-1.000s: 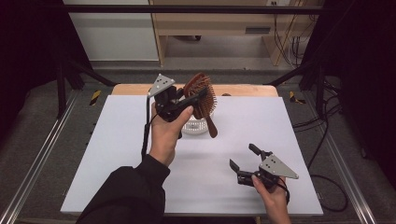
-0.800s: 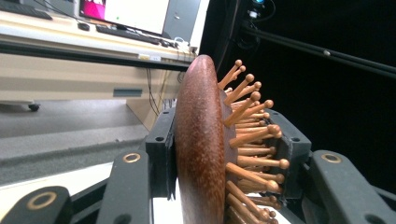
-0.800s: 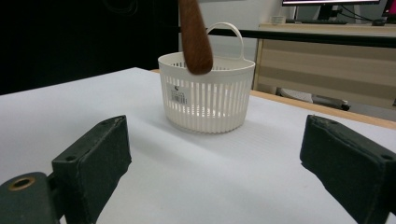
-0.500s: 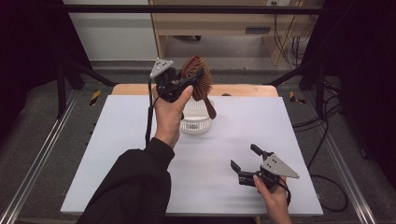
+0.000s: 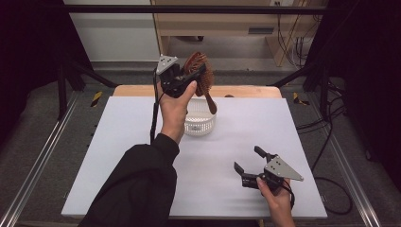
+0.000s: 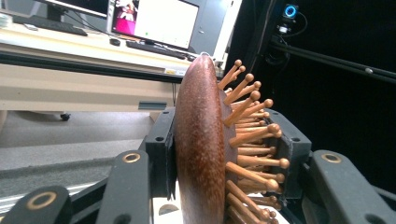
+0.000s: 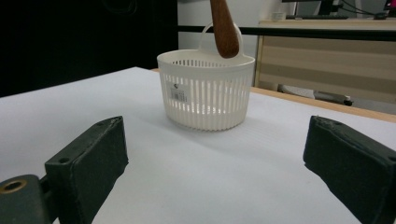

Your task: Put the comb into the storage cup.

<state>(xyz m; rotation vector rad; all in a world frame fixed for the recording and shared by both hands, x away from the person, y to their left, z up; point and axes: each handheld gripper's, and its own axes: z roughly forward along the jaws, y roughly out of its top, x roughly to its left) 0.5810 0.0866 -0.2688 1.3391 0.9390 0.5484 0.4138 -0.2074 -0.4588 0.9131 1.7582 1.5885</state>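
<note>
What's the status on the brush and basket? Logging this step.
Left gripper shut on wooden hairbrush, held above white basket. Right gripper open, resting on table. Nothing in the way.

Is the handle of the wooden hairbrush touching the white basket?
Cannot tell. In the right gripper view the hairbrush handle hangs over the basket, its tip crossing the rim line, and no clear gap or contact shows.

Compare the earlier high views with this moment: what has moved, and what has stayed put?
The left tool, shut on the brown wooden paddle hairbrush with wooden pins, has carried it toward the table's far edge and higher in the high view, so the handle end now hangs over the white slotted plastic basket. The grip is unchanged. The basket and the open right tool stayed put.
</note>
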